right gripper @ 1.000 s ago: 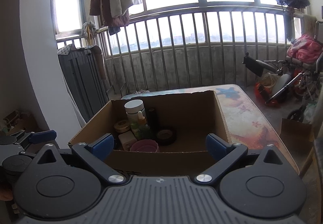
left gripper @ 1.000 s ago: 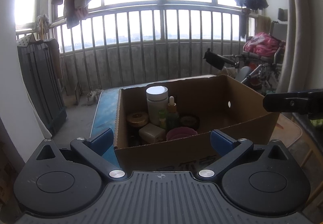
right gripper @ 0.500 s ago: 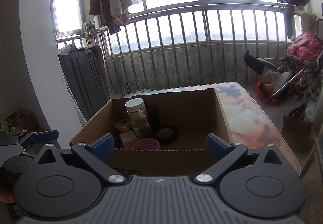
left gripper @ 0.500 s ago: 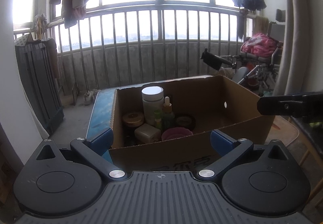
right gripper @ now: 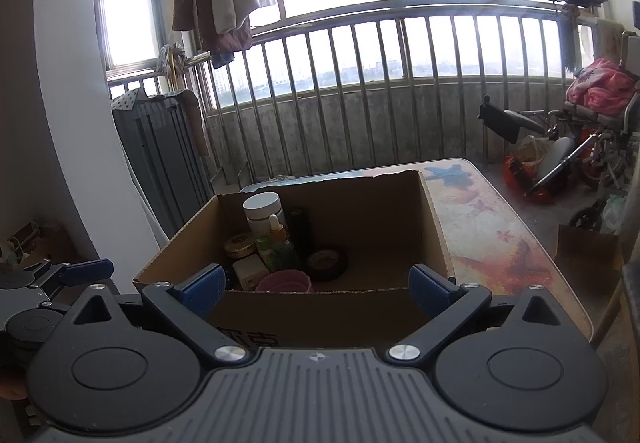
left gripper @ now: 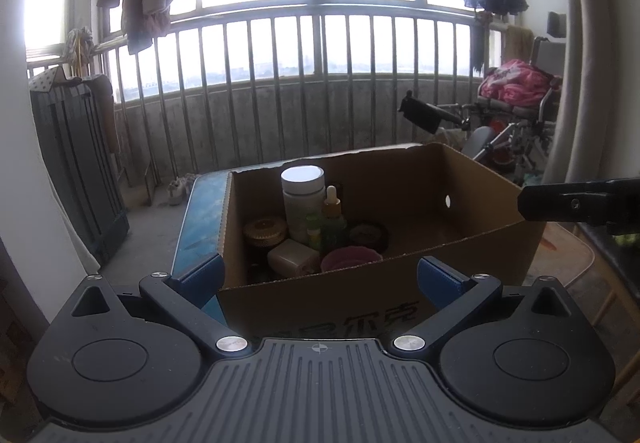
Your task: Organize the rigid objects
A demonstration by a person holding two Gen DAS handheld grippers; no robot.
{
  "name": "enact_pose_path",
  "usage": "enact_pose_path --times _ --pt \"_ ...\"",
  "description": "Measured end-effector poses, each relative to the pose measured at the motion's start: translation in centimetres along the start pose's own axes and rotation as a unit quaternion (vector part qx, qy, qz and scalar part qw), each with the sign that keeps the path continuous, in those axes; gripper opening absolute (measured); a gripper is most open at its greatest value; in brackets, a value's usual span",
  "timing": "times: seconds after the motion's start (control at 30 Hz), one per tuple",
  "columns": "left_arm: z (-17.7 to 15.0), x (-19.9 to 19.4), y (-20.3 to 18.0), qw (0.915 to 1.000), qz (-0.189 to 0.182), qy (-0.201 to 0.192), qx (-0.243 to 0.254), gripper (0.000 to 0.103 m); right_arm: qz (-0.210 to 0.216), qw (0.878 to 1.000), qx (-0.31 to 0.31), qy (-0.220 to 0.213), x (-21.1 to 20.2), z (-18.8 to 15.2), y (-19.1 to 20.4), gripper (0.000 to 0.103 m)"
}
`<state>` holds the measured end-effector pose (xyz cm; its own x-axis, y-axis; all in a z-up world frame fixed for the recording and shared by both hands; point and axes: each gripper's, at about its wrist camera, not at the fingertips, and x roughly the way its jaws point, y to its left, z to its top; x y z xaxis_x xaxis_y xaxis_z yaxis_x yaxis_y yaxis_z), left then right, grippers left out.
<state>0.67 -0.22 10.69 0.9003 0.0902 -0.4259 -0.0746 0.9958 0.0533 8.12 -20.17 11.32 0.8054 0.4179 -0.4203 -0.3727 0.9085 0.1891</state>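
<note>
Both tongs, left tongs (left gripper: pixel 318 277) and right tongs (right gripper: pixel 318 289), are held spread wide with nothing gripped, just short of the cardboard box (right gripper: pixel 434 227) on the printed surface (right gripper: pixel 492 227). Items are clustered in its left half (matte white jar (left gripper: pixel 302 203), glass dropper bottle (left gripper: pixel 333 221), ribbed gold tin (left gripper: pixel 265 231), pink bowl (left gripper: pixel 350 258)). A descent from above is judged best, the smooth jar taken by its sides.

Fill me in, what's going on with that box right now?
Nothing is being handled. The left hand-held gripper and right hand-held gripper are both open and empty, held in front of the cardboard box on the table. Inside, clustered at the box's left side, stand a white-lidded jar, a dropper bottle, a gold tin, a pink bowl and a tape roll. The right half of the box is bare.
</note>
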Motion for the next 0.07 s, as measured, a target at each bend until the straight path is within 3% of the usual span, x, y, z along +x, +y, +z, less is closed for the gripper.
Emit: enact_pose_path --times 0.07 --pt "0.06 -0.26 0.07 0.9999 -0.005 -0.002 -0.008 0.103 0.001 1.0 0.0 0.0 -0.11 -0.02 -0.11 0.1"
